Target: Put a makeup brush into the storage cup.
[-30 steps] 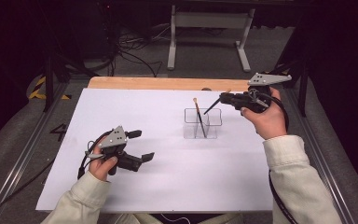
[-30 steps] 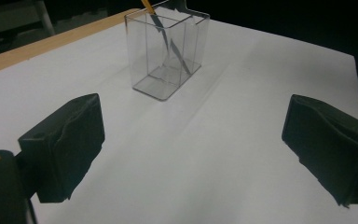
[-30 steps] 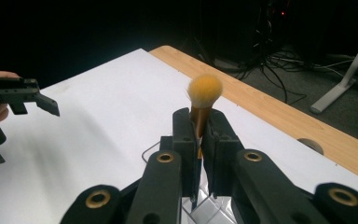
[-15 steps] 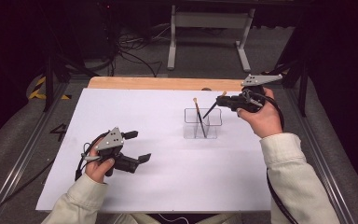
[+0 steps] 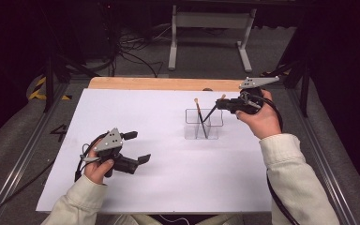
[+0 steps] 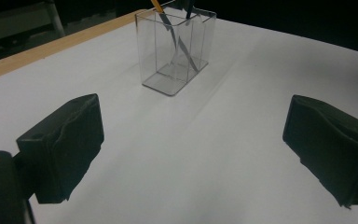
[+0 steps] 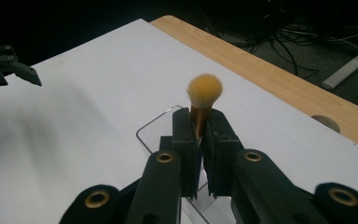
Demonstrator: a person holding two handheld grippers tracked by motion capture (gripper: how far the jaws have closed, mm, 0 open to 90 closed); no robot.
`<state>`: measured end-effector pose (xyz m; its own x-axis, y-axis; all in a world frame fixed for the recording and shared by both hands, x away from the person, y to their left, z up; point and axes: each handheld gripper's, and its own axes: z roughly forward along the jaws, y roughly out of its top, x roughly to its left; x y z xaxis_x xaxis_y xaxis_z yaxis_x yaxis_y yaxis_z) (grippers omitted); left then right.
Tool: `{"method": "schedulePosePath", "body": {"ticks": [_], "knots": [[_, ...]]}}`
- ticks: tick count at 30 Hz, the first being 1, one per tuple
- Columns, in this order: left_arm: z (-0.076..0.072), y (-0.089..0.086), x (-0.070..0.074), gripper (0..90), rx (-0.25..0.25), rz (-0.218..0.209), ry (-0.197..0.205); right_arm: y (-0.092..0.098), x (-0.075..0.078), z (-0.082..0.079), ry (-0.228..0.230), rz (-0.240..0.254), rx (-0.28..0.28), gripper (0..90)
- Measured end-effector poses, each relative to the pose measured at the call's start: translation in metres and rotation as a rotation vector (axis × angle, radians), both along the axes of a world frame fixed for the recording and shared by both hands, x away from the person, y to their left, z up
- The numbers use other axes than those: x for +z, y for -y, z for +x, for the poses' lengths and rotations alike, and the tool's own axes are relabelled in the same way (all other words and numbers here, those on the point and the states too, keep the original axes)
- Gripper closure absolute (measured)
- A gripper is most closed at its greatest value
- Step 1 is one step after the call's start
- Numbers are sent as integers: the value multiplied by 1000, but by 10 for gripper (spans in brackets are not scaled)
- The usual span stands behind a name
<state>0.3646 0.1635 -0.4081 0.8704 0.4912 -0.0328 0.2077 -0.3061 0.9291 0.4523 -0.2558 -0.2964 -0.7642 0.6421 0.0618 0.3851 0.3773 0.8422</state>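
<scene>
Right gripper view has the right gripper (image 7: 199, 135) clamped tight on a brush (image 7: 204, 92), yellow bristle tip up, over the clear holder (image 5: 204, 124) on the white tabletop (image 5: 168, 140). A second brush (image 5: 198, 112) leans inside. Left gripper (image 5: 135, 147) rests well apart, jaws wide, holding nothing.

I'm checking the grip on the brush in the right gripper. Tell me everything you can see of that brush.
The brush has a fluffy yellow-orange head, a copper-coloured collar and a dark thin handle. The right gripper is shut on it just below the head. It leans, head up toward that gripper, with its lower end down inside the clear plastic holder on the white table. A second brush stands in the same holder.
</scene>
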Motion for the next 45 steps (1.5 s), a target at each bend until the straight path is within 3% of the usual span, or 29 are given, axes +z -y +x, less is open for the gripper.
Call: {"method": "schedulePosePath", "body": {"ticks": [18, 29, 31, 35, 38, 41, 45], "knots": [[2, 3, 0, 61, -16, 4, 11, -2, -22, 8, -46, -33, -5, 845], [3, 4, -1, 59, -21, 3, 9, -5, -27, 9, -63, -50, 8, 842], [3, 4, -1, 59, -21, -1, 7, -4, -28, 8, -57, -49, 20, 807], [4, 5, 0, 60, -25, -11, 13, 2, -25, 4, 43, -27, -10, 463], [4, 5, 0, 60, -26, -10, 16, 12, -24, -4, 104, 32, -25, 343], [3, 4, 0, 60, -22, -9, 12, 20, -26, -14, 151, 72, -26, 297], [1, 1, 0, 58, -15, -9, 17, 29, -28, -26, 176, 107, -29, 285]]}}
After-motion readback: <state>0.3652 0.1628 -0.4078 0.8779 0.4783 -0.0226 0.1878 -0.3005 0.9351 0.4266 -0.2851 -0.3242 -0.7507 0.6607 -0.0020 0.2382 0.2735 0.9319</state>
